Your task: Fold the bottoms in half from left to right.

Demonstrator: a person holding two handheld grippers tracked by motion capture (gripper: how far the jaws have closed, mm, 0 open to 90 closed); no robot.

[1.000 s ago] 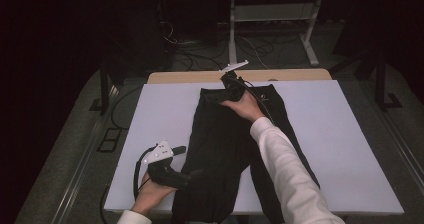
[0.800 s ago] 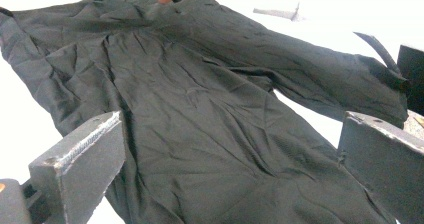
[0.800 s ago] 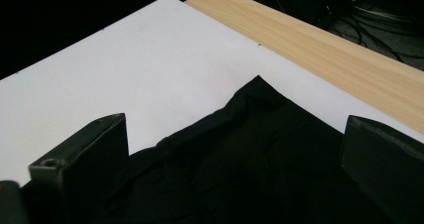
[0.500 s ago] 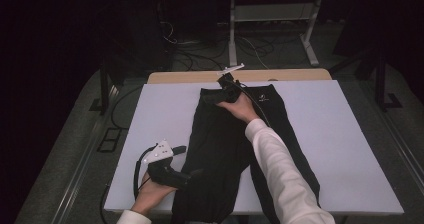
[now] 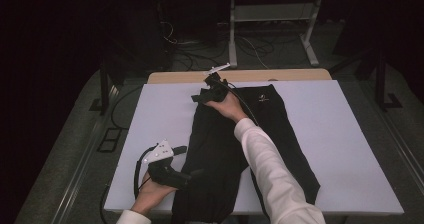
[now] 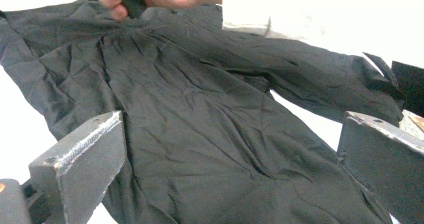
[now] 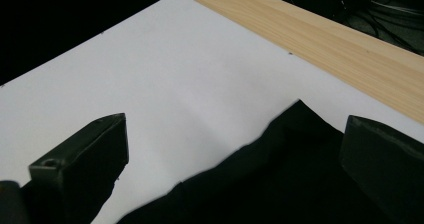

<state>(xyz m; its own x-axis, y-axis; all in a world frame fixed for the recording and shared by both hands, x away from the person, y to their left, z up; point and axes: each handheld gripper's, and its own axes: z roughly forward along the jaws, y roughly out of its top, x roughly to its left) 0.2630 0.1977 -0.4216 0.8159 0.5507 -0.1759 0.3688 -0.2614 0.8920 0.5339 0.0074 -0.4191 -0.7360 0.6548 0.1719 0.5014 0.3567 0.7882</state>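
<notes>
A pair of black trousers (image 5: 225, 149) lies flat on the white table cover (image 5: 340, 129), waistband at the far edge and legs running back toward me. My right gripper (image 5: 200, 97) hovers over the waistband's far left corner with its jaws spread wide and holding nothing. My left gripper (image 5: 192, 174) sits low at the near left leg, jaws likewise wide apart over the cloth.
</notes>
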